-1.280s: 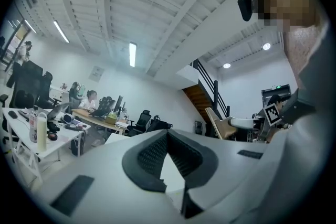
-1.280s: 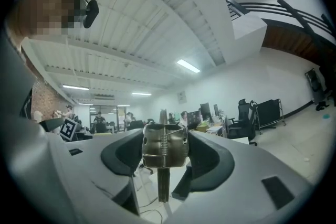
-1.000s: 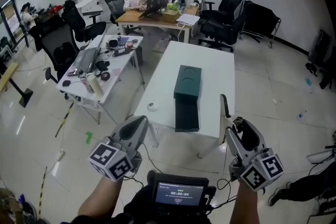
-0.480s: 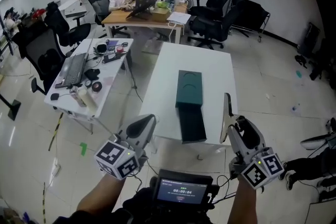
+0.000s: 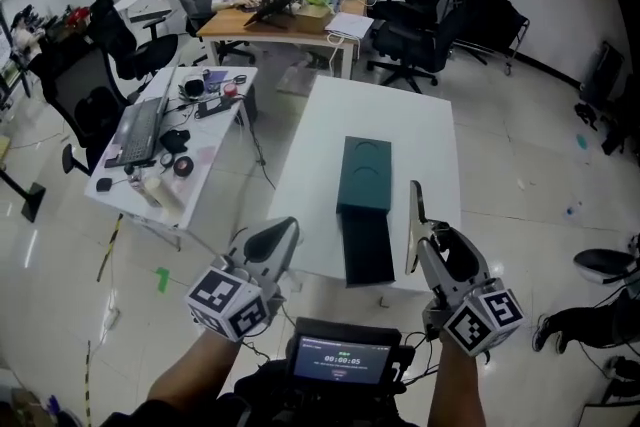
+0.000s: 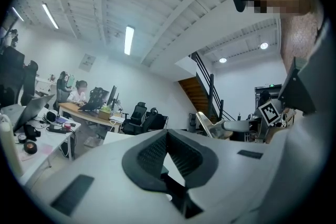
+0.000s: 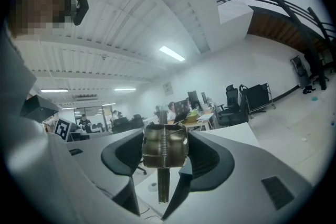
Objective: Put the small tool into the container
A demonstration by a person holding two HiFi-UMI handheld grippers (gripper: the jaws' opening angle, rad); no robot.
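A dark green container (image 5: 365, 173) lies along the middle of the white table (image 5: 310, 155), with a dark flat part (image 5: 366, 250) lying at its near end. My right gripper (image 5: 424, 237) is at the table's near right corner, shut on the small tool (image 5: 412, 213), whose thin blade sticks up beside the container's near end. In the right gripper view the brass-coloured tool (image 7: 164, 147) sits clamped between the jaws of the right gripper (image 7: 165, 159). My left gripper (image 5: 281, 237) hangs off the table's near left corner, shut and empty; its pads meet in the left gripper (image 6: 167, 138) view.
A cluttered side desk (image 5: 160, 130) with a laptop stands left of the table. Black office chairs (image 5: 420, 20) and a wooden desk (image 5: 290, 13) with seated people are beyond its far end. A small screen device (image 5: 345, 357) sits at my chest.
The table has come closer in the head view. My right gripper has shifted left toward the container's near end with the tool still in it. The left gripper stays shut.
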